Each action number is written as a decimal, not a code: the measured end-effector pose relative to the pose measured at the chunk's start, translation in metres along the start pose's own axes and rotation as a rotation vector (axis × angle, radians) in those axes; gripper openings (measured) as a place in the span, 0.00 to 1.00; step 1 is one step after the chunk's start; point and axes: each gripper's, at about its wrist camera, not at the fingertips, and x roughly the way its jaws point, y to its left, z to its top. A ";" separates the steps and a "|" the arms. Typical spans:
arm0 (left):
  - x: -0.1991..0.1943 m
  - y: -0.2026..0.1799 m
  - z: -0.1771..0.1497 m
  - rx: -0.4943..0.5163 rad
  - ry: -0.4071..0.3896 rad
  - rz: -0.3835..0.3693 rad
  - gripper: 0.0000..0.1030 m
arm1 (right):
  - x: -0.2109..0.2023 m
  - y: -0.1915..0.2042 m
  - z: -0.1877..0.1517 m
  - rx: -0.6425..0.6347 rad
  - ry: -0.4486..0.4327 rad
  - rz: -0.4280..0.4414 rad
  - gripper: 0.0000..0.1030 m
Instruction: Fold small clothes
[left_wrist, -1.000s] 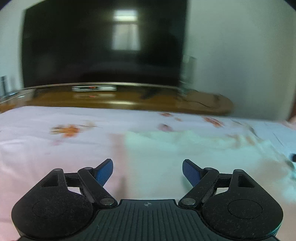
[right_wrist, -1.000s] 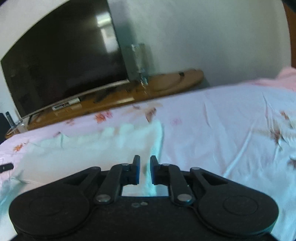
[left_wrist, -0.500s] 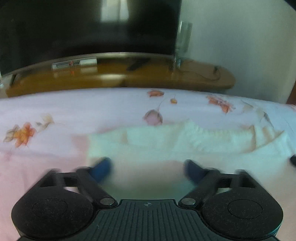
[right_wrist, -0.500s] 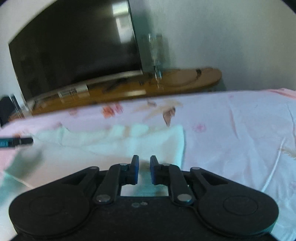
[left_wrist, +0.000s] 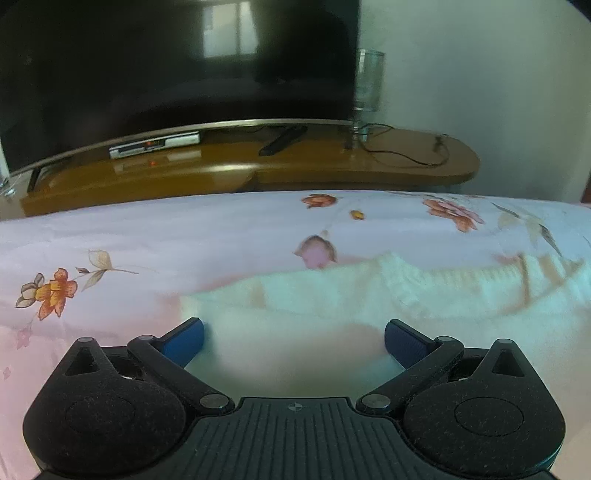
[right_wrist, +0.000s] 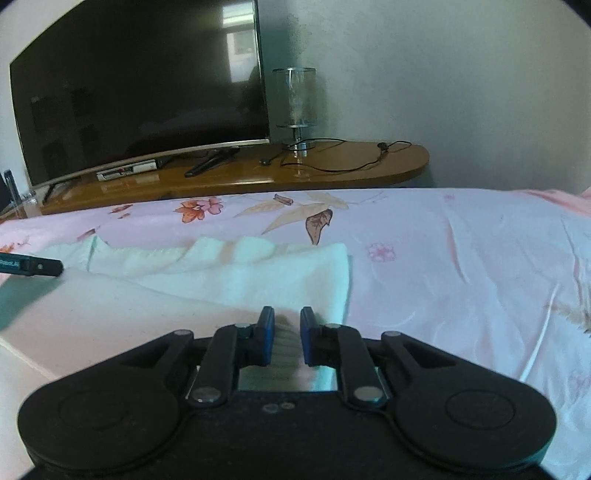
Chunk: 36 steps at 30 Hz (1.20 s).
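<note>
A white knit garment (left_wrist: 369, 295) lies spread on the pink flowered bed sheet (left_wrist: 147, 243), with a folded layer along its far edge. My left gripper (left_wrist: 293, 336) hovers low over the garment's left part, open wide, nothing between its blue pads. In the right wrist view the garment (right_wrist: 240, 280) ends at a straight right edge. My right gripper (right_wrist: 287, 325) sits at that corner; its jaws are opening, and ribbed fabric still fills the narrow gap between the pads. One black finger (right_wrist: 37, 266) of the left gripper shows at the far left.
Beyond the bed's far edge runs a wooden TV stand (right_wrist: 332, 166) with a large dark television (right_wrist: 140, 103), a glass lamp (right_wrist: 295, 99), a remote and cables. The pink sheet (right_wrist: 461, 258) stretches to the right of the garment.
The left gripper came in over the garment and its jaws spread wider. The right gripper shifted a little with the garment's corner, then held still while the gap between its pads widened slightly.
</note>
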 end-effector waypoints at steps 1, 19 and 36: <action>-0.001 -0.002 -0.004 0.006 0.001 0.005 1.00 | -0.002 0.001 0.002 0.003 -0.014 0.005 0.17; -0.060 0.025 -0.050 -0.051 0.031 0.060 1.00 | -0.028 0.018 -0.007 -0.052 -0.001 -0.028 0.25; -0.271 0.079 -0.205 -0.201 0.131 -0.079 0.56 | -0.212 -0.059 -0.114 0.251 0.241 0.122 0.25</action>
